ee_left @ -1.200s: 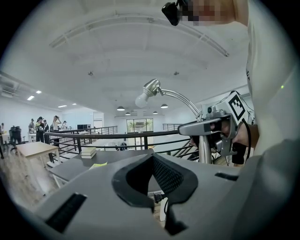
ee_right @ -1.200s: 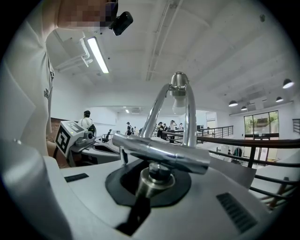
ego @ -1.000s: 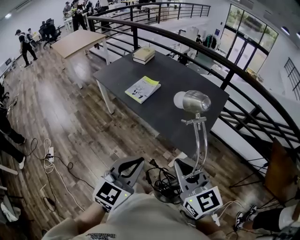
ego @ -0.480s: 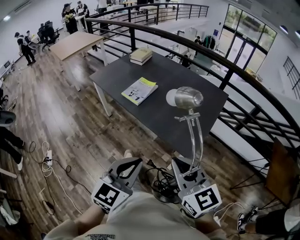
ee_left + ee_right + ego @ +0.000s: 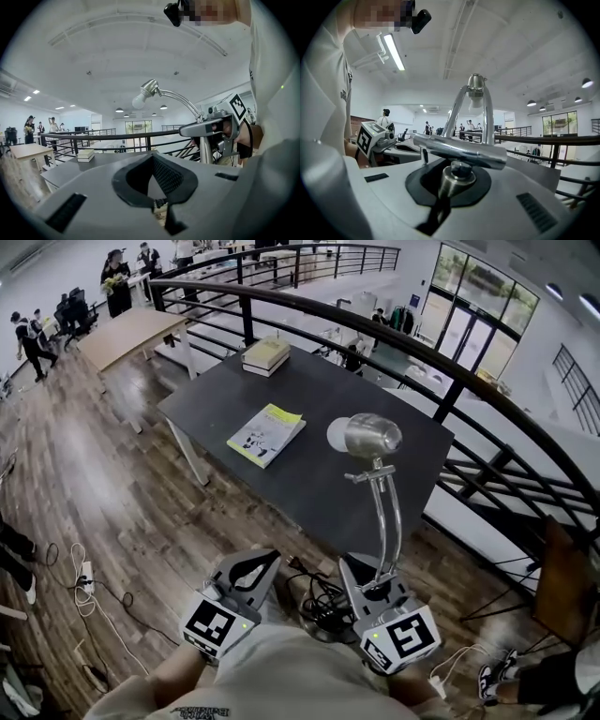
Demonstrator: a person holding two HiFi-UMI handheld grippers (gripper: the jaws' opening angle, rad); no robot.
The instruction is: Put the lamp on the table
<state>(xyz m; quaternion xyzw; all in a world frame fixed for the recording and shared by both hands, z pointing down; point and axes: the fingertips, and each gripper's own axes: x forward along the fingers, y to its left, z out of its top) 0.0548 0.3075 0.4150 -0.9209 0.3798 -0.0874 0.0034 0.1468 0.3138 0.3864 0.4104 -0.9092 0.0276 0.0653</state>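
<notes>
Chrome lamp [image 5: 372,435] stands upright in the right tongs [image 5: 361,576], which pinch its stem low down. Its long axis runs straight up from that grip to the head. The head and its white bulb face left in the head view, toward the dark worktop [image 5: 328,395]. The lamp is held in the air in front of the person, short of the worktop's near edge. The left tongs [image 5: 253,566] are pressed together with nothing between them.

Against a second ago, the worktop, its yellow booklet [image 5: 266,434] and its stacked books [image 5: 266,354] have drawn nearer and slid left. The lamp is as upright as before, in the same grip.

Below the right tongs the lamp's foot is hidden. A black cord [image 5: 319,604] bunches between the two tongs, and its ends cannot be traced. The person's shirt cuts off the rear of both tongs.
</notes>
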